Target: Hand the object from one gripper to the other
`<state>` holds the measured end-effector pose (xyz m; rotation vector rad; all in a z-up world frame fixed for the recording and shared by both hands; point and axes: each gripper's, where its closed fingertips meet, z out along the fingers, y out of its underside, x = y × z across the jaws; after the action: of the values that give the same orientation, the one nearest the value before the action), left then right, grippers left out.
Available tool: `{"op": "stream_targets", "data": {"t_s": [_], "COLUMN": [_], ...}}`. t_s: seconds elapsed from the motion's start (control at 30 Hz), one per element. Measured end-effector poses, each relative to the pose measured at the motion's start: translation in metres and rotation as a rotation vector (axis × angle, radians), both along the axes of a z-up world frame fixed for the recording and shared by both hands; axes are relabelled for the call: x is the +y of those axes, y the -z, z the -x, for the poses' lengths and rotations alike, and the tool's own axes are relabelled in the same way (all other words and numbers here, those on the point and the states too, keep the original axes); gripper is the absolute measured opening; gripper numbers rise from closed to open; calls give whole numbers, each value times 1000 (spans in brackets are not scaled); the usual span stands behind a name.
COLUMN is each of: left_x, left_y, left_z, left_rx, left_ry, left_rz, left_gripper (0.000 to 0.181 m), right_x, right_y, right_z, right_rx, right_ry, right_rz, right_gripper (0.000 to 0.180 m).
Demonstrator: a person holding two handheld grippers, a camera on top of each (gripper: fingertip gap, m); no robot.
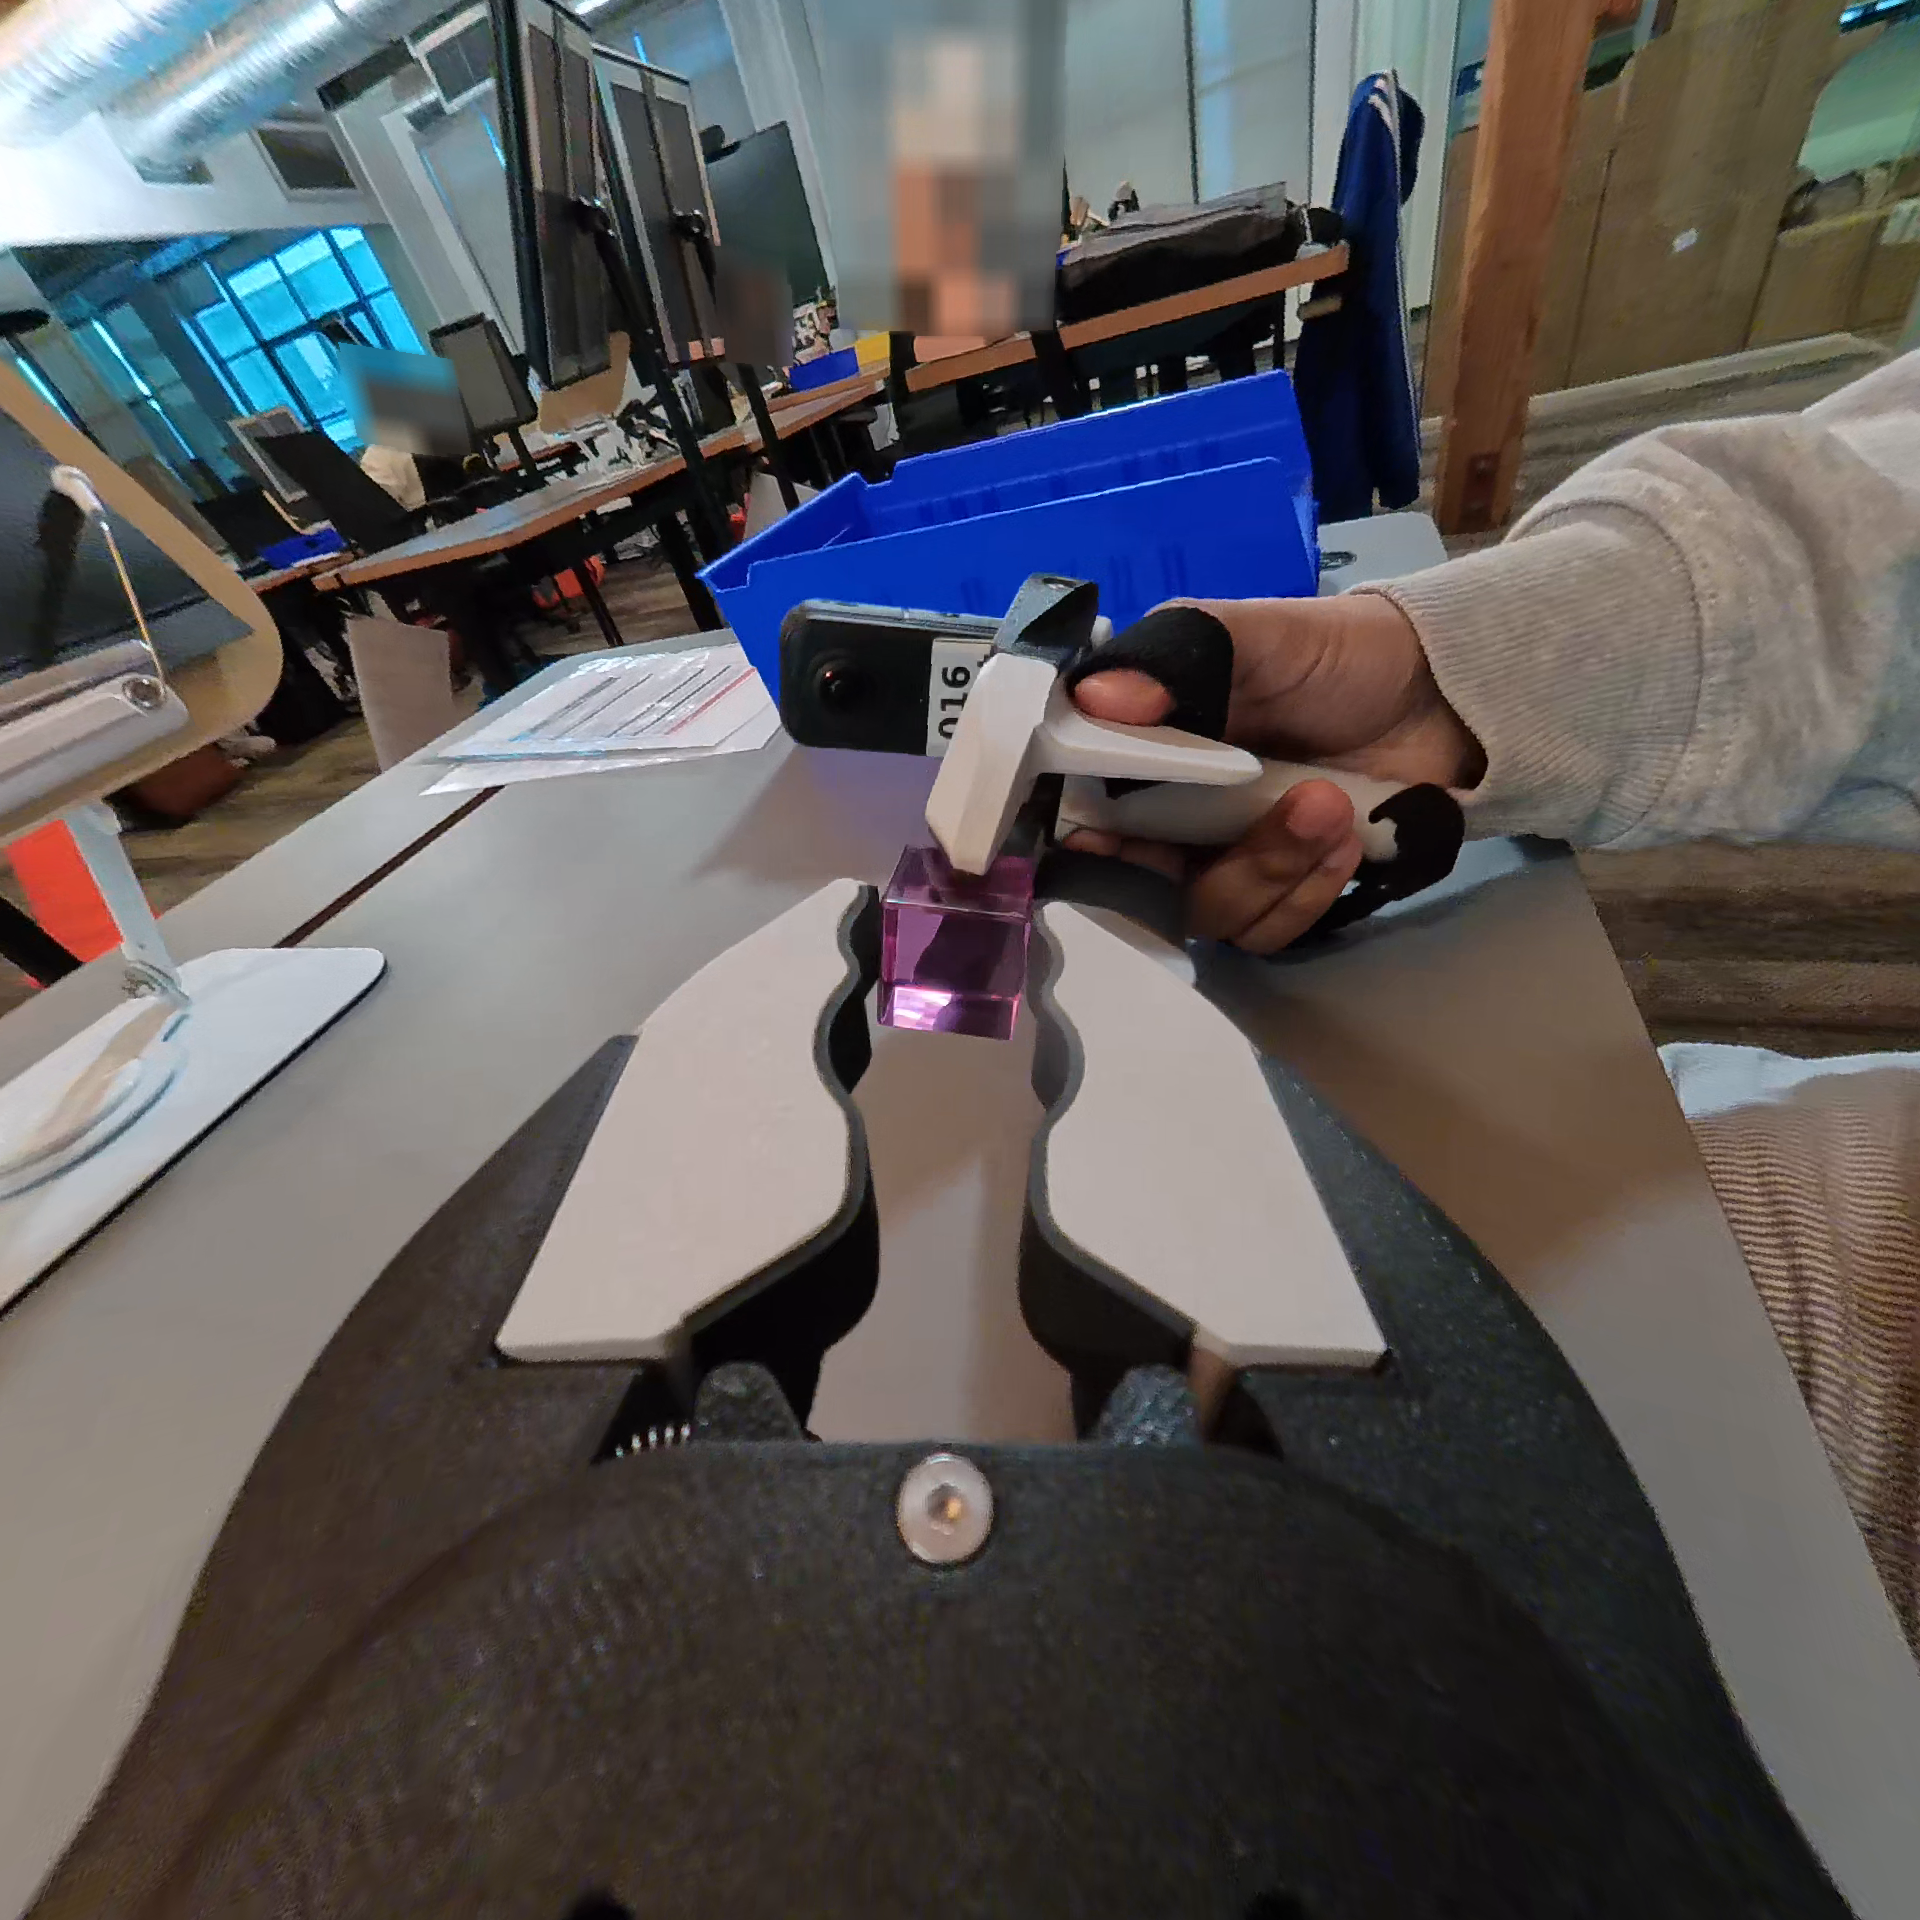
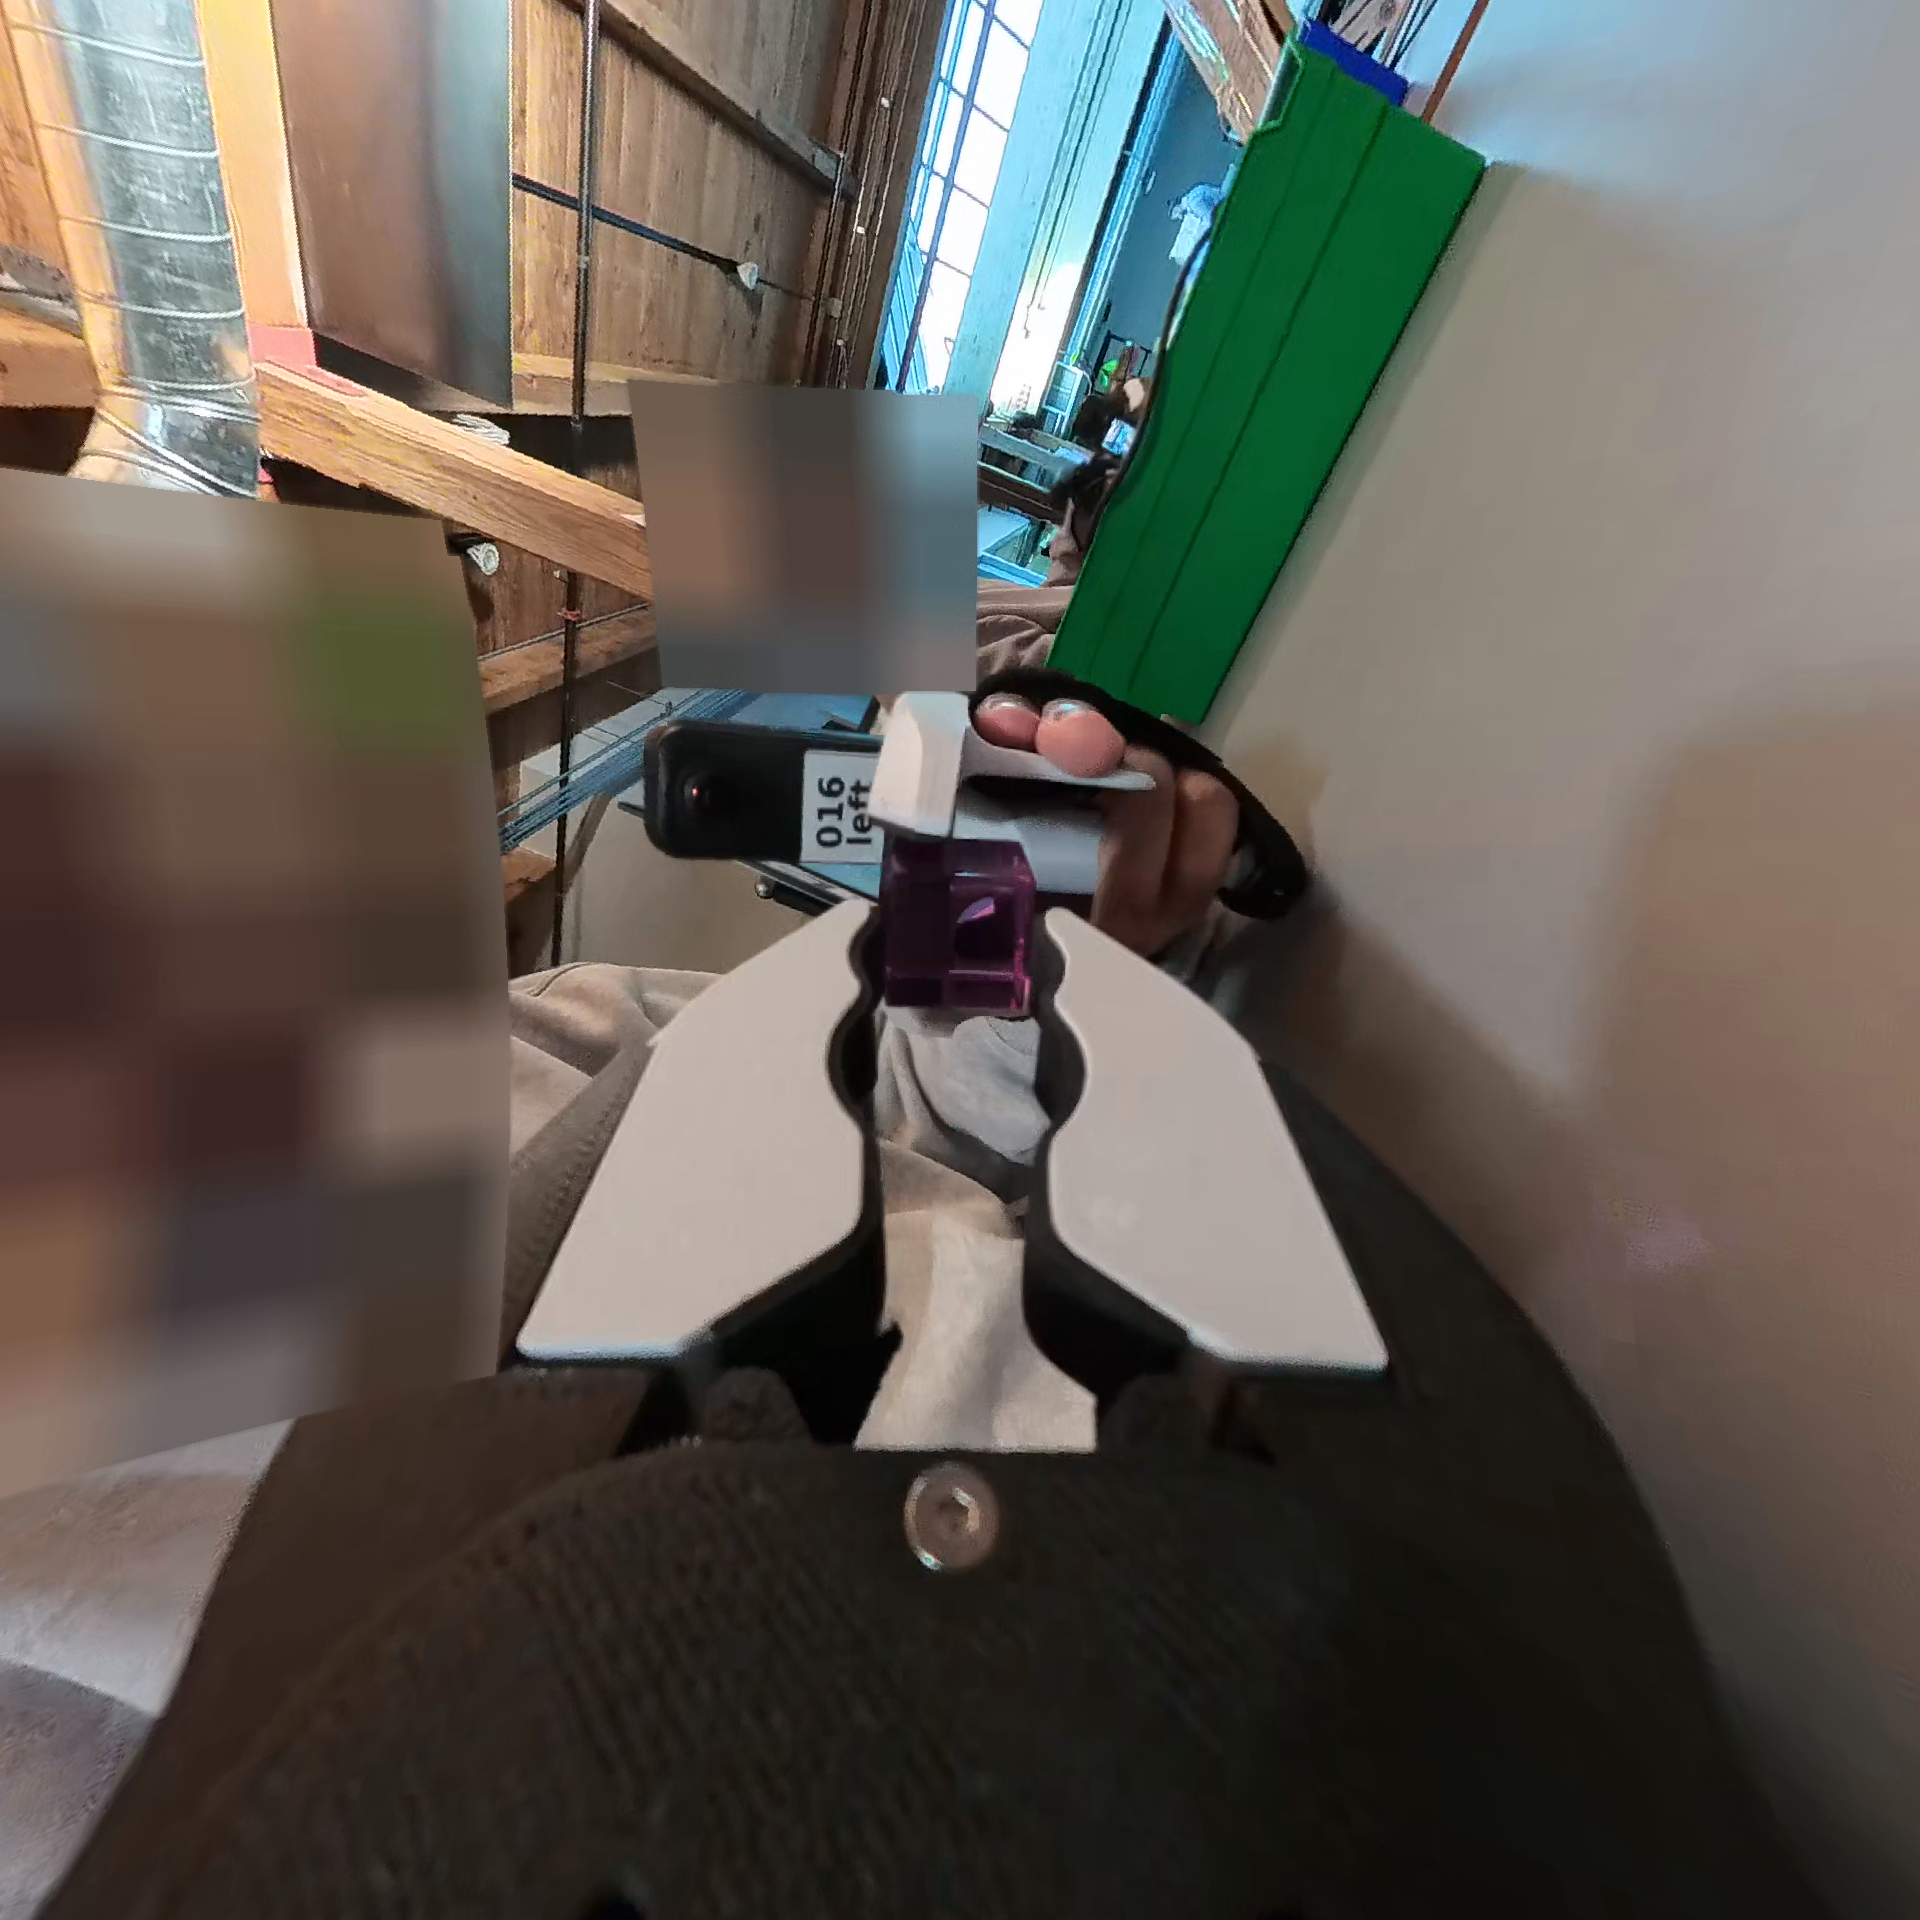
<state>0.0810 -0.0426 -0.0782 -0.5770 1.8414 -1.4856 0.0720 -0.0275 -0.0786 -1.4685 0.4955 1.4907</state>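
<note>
Above grey bench (image 1: pixel 520 935), both tools clamp the purple cube (image 1: pixel 956 956): left tool (image 1: pixel 951 966), right tool (image 2: pixel 956 961) (glassy, rigid, slippery); flat opposite faces look best to grip.

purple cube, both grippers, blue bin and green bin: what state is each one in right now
purple cube: off the table, held between both grippers' fingertips
left gripper: closed on the cube
right gripper: closed on the cube, crosswise to the left one
blue bin: on the table, tipped over
green bin: contents not visible
</note>
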Motion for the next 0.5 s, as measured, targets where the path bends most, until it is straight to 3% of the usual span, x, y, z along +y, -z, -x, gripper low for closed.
{"op": "stream_targets", "data": {"t_s": [0.03, 0.23, 0.33, 0.5], "left_x": [1, 13, 19, 37], "left_y": [-1, -6, -14, -34], "left_z": [0, -6, -7, -8], "left_rx": [11, 42, 66, 154], "left_ry": [0, -47, -43, 18], "left_rz": [15, 97, 216, 570], "left_gripper": [28, 28, 28, 27], "right_x": [1, 2, 2, 5], "right_y": [-1, -11, -10, -16], "right_z": [-1, -33, -42, -40], "right_rx": [-15, -66, -219, -578], "right_ry": [16, 245, 342, 454], "right_rz": [-13, -79, -67, -102], "right_gripper": [27, 54, 62, 66]}}
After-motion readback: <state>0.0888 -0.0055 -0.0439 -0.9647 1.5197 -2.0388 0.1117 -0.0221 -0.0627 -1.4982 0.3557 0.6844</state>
